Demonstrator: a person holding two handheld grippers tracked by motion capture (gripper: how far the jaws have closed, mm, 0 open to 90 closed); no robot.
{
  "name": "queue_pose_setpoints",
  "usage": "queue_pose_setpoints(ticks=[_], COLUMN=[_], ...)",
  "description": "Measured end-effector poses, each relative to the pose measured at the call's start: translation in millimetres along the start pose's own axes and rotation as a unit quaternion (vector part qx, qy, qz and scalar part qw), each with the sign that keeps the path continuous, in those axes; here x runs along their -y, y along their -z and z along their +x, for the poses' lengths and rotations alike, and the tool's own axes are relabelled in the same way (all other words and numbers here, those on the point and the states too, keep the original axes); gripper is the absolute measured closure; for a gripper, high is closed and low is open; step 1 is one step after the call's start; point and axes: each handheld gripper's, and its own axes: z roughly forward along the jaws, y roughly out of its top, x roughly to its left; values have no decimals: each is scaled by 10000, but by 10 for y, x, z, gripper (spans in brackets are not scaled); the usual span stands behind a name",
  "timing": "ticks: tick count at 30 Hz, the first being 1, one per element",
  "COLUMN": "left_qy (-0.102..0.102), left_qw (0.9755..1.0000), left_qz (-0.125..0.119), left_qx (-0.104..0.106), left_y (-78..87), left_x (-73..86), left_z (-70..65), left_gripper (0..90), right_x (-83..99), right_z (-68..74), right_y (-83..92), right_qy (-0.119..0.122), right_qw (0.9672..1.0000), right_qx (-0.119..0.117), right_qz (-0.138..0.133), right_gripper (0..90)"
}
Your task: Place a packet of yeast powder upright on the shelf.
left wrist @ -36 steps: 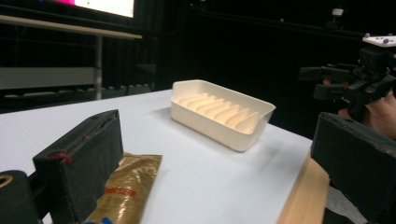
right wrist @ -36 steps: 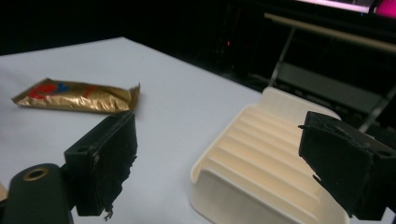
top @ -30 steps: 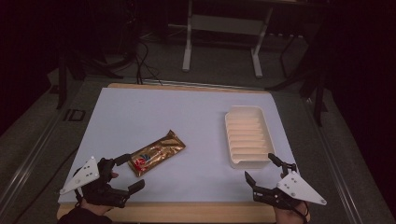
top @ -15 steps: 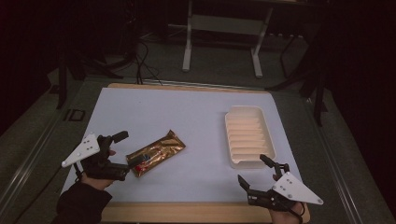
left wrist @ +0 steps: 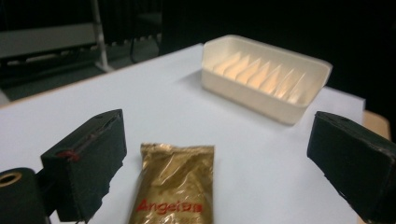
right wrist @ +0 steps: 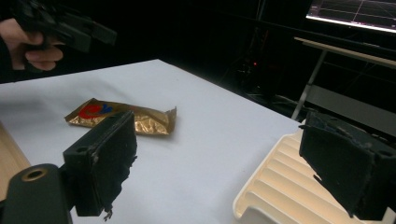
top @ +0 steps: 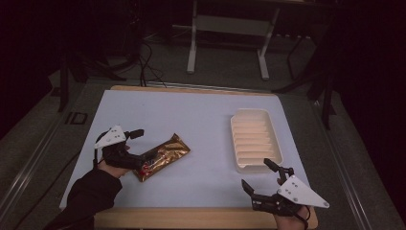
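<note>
A gold snack packet [top: 163, 154] with red print lies left of centre on the white table [top: 201, 120]. My left gripper [top: 140, 146] is open at the packet's near-left end, one jaw on each side of that end, not touching it. In the left gripper view the packet [left wrist: 175, 182] lies between the wide-apart jaws of the left gripper [left wrist: 219, 140]. A cream ribbed tray [top: 255, 139] stands at the right, empty. My right gripper [top: 258, 176] is open near the front edge, just in front of the tray, holding nothing.
The left gripper view has the tray [left wrist: 264, 77] beyond the packet. In the right gripper view the tray [right wrist: 285, 186] is at lower right, the packet [right wrist: 123, 116] farther off, and the other hand with its gripper [right wrist: 65, 25] above it. Dark floor, cables and a table frame [top: 227, 28] lie behind.
My left gripper has moved forward from the front-left edge to the packet's end. My right gripper has shifted slightly left along the front edge. Packet and tray have not moved.
</note>
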Motion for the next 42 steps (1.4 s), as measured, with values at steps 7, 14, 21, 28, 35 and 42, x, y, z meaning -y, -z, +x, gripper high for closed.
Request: queue_pose_setpoints(ticks=[7, 14, 21, 28, 35, 42], left_qy=[-35, -51, 34, -9, 153, -90], left_qw=[9985, 9951, 9839, 9732, 9604, 9456], left_qz=[536, 973, 1780, 2290, 2779, 3248], left_qx=[-98, -150, -136, -191, -139, -135], left_y=[-184, -331, -549, -674, -784, -891], left_x=[84, 178, 327, 406, 426, 353], left_z=[132, 237, 393, 485, 545, 479], left_gripper=[101, 112, 141, 201, 216, 249], right_x=[18, 35, 47, 61, 68, 65], right_z=[3, 3, 14, 14, 26, 31], right_y=[-16, -34, -52, -67, -81, -79], right_qy=[-9, -4, 11, 6, 34, 57], right_qw=[10000, 9999, 9997, 9995, 9993, 9993], right_qx=[-29, -69, -134, -189, -215, -208], right_qz=[61, 129, 190, 239, 298, 316], right_gripper=[113, 113, 114, 115, 116, 116])
